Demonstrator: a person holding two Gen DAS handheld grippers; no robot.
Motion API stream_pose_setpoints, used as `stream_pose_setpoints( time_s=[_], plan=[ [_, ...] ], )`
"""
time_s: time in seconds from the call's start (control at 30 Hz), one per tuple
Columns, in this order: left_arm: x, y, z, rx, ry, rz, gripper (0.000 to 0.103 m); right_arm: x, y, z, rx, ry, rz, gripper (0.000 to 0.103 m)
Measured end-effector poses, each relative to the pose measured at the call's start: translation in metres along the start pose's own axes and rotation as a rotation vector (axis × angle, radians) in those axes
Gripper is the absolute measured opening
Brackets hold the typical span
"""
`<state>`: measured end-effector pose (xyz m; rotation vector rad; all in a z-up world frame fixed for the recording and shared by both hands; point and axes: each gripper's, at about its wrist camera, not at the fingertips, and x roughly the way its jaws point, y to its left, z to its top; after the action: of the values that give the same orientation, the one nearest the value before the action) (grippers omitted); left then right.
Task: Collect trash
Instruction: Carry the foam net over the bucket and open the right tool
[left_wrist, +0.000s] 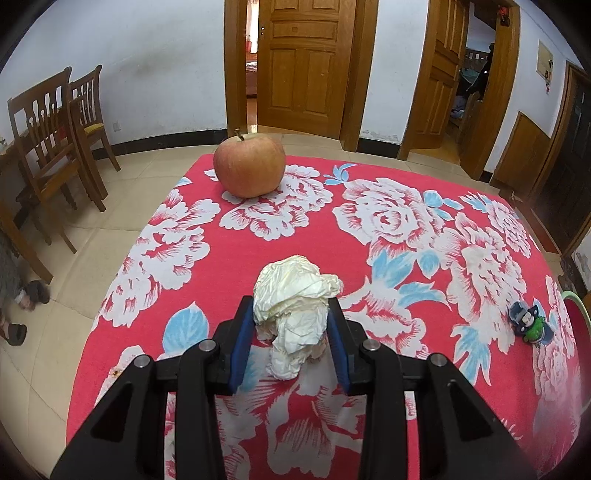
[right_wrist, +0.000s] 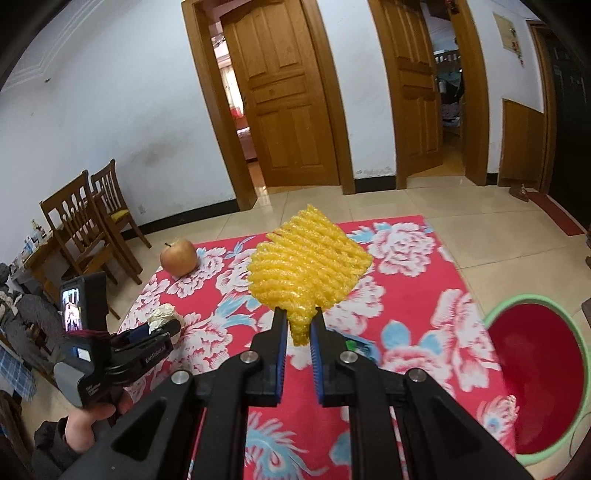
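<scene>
Yellow foam netting (right_wrist: 308, 266) is pinched at its lower corner by the right tool (right_wrist: 298, 332), whose blue pads have closed almost together on that narrow tail; the rest of the mesh fans up and away from the fingers, lifted clear of the red floral cloth on the desk (right_wrist: 424, 332). Lower right of this tool, just past the desk's right edge, stands a red bin with a green rim (right_wrist: 491, 314) — the likely place for the trash. So the bin lies to the right of and below the held netting, and the right tool is by far the nearer one to it; the coming move looks like a short swing rightward until the mesh hangs over the red opening.

The left tool (left_wrist: 291, 325) sits lower, near the desk's left edge, its pads set against both sides of a crumpled white paper wad (left_wrist: 295, 310). The paper appears gripped, its bottom seemingly just above the cloth. From the bin this tool is well apart, across the width of the desk.

Beyond it, near the far left corner, rests an apple (left_wrist: 249, 166), whole and probably not trash. A small crumpled wrapper (left_wrist: 530, 323) lies near the right edge, close to the bin's rim — possibly the next pick.
</scene>
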<state>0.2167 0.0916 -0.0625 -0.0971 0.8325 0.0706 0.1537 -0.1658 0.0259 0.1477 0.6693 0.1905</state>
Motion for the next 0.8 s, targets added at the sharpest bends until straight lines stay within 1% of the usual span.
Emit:
stream_pose_setpoints(
  time_s=[0.3, 0.47, 0.6, 0.8],
  plan=[
    [-0.009, -0.015, -0.001, 0.039, -0.016, -0.034, 0.038, -0.044, -0.032, -0.015, 0.042, -0.033, -0.069, 0.014],
    [-0.025, -0.023, -0.001, 0.047, -0.029, -0.057, 0.038, -0.067, -0.057, -0.026, 0.085, -0.048, -0.109, 0.014],
    [-0.040, -0.035, -0.002, 0.061, -0.034, -0.091, 0.038, -0.077, -0.078, -0.035, 0.127, -0.050, -0.133, 0.014],
    [-0.067, -0.061, -0.004, 0.083, -0.048, -0.163, 0.038, -0.086, -0.108, -0.049, 0.203, -0.045, -0.160, 0.014]
  ],
)
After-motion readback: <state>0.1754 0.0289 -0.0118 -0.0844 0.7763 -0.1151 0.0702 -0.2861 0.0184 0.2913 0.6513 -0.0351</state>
